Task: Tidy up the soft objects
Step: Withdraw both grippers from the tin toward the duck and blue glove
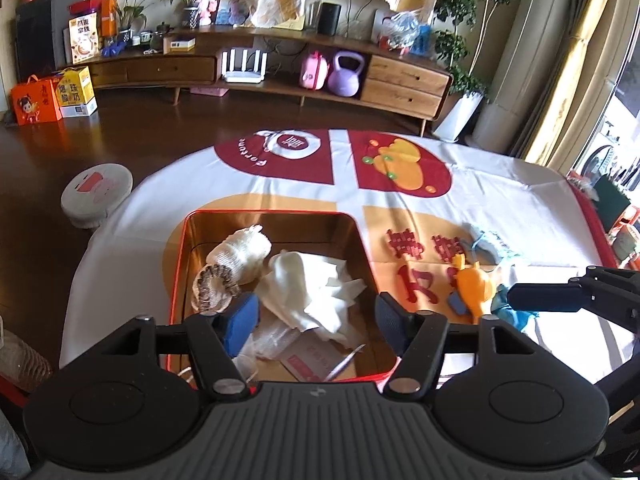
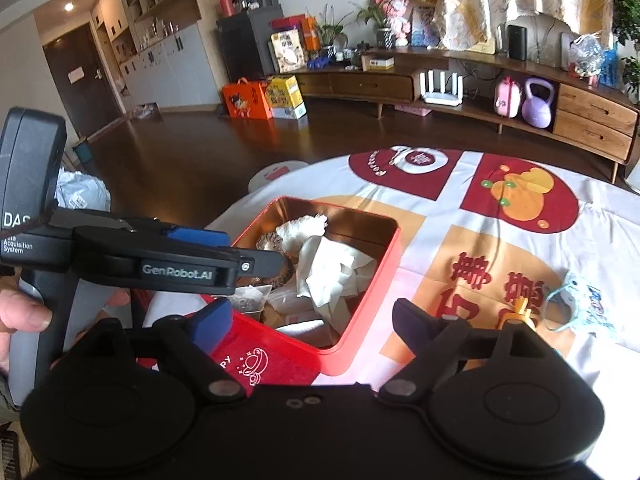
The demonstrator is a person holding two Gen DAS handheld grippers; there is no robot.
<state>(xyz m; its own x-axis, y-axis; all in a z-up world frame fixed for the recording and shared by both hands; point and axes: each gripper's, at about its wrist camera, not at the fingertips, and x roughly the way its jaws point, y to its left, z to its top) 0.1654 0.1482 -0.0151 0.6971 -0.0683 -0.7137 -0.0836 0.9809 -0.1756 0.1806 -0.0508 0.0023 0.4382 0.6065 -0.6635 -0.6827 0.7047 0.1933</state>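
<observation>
Both grippers empty: left gripper (image 1: 316, 316) fingers apart above the red tin (image 1: 178, 280), low centre of its frame, right gripper (image 2: 312, 320) spread wide over the tin's near corner. White cloth (image 1: 316, 288) and knitted cream piece (image 1: 240, 252) sit inside the tin. Orange toy (image 1: 474, 286) and light-blue soft item (image 1: 494, 246) lie on the tablecloth (image 1: 500, 184), right of the tin, apart from it

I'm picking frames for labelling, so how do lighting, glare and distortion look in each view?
Left wrist view: sunlight washes out the tablecloth at right, the red tin reflects warmly inside, and fisheye bends the TV cabinet. Right wrist view: the dark gripper is underexposed, and the edges curve and vignette.
</observation>
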